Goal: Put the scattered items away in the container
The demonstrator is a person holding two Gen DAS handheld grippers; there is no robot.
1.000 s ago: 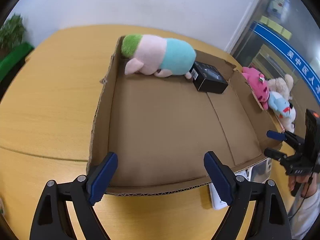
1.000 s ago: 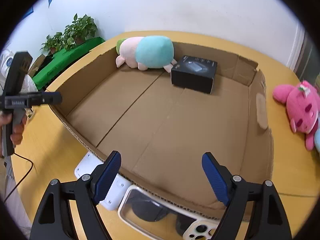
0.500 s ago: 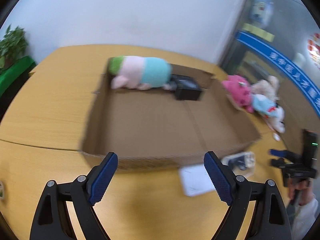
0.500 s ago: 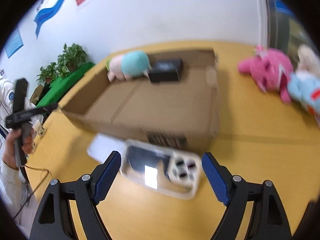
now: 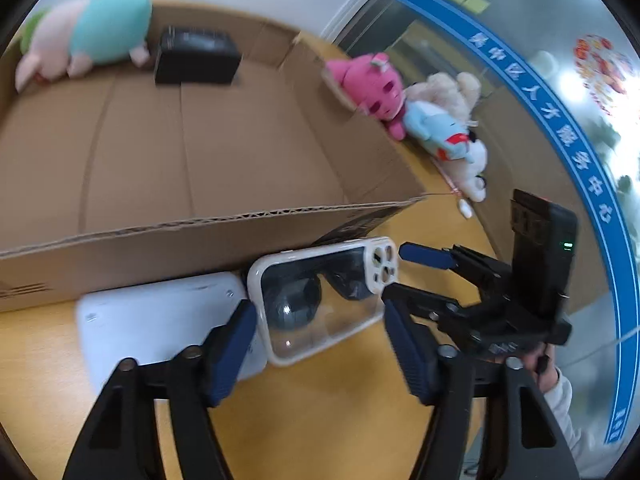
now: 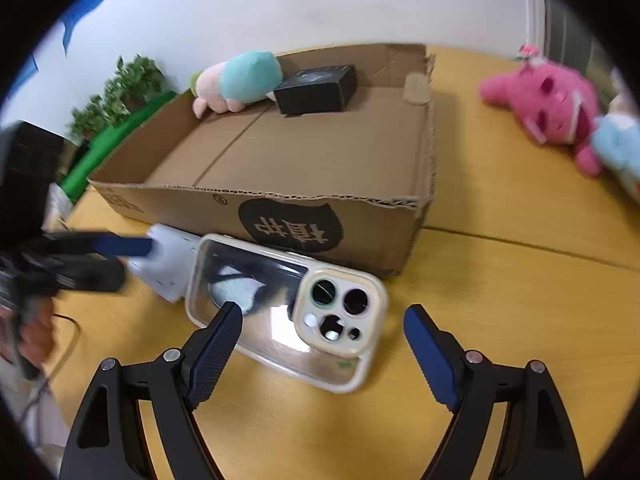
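Note:
A clear phone case [image 5: 320, 300] [image 6: 288, 312] lies flat on the wooden table, touching a white flat device [image 5: 160, 324] [image 6: 168, 268], both in front of the open cardboard box [image 5: 200, 240] [image 6: 360, 216]. The box holds a pink-and-teal plush [image 5: 88, 36] [image 6: 236, 80] and a black box [image 5: 196, 60] [image 6: 316, 88]. My left gripper [image 5: 320, 352] is open, low over the case's near end. My right gripper [image 6: 324, 352] is open, its fingers either side of the case's camera end. The right gripper also shows in the left wrist view [image 5: 408, 276], open.
A pink plush [image 5: 372, 88] [image 6: 548, 96], a blue plush [image 5: 436, 132] and a cream plush [image 5: 452, 92] lie on the table right of the box. Potted plants [image 6: 120, 92] stand at the far left. A glass wall with a blue stripe [image 5: 560, 128] is on the right.
Both grippers have pulled back from over the box, come down and closed in on the phone case in front of it. Both stay open.

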